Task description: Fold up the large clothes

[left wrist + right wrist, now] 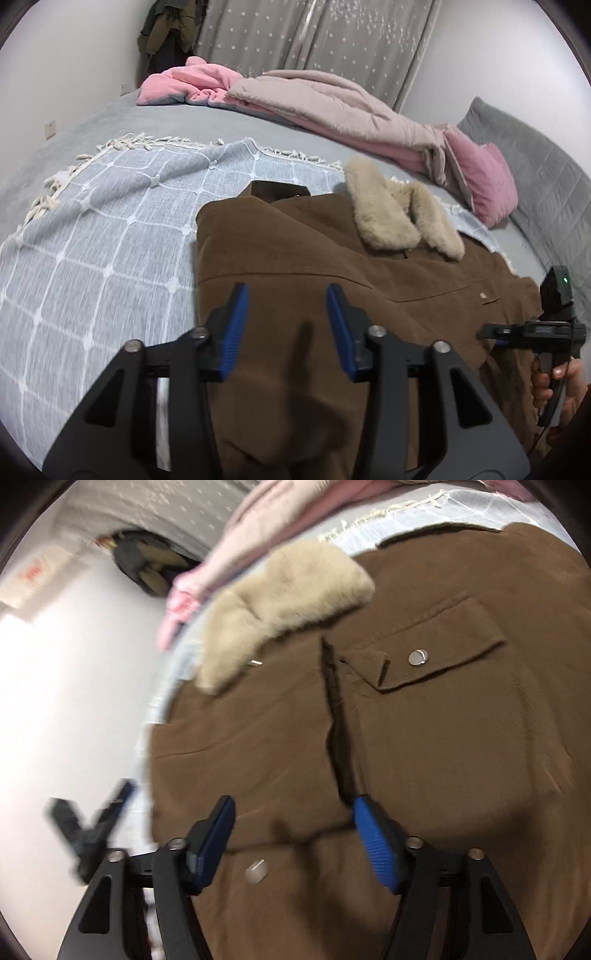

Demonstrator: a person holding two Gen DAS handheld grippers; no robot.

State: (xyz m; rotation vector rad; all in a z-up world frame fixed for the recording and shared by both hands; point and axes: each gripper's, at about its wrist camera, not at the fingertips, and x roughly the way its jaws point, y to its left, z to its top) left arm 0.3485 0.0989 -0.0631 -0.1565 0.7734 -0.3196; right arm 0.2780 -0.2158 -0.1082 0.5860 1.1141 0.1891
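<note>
Lying flat on the checked blanket (110, 236) over the bed (155, 122), the brown jacket (295, 258) is best gripped at its near hem by both tools, left (287, 326) and right (293, 834), now released with nothing between them.

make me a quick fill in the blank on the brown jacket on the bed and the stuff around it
1. The brown jacket has a fluffy collar coloured ____.
2. The jacket lies on a checked throw whose edge is trimmed with white ____.
3. The snap on the chest pocket flap is made of ____.
4. The blue pads of the left claw stand ____, with nothing pinched between them.

Missing words: beige; tassels; metal; apart
</note>
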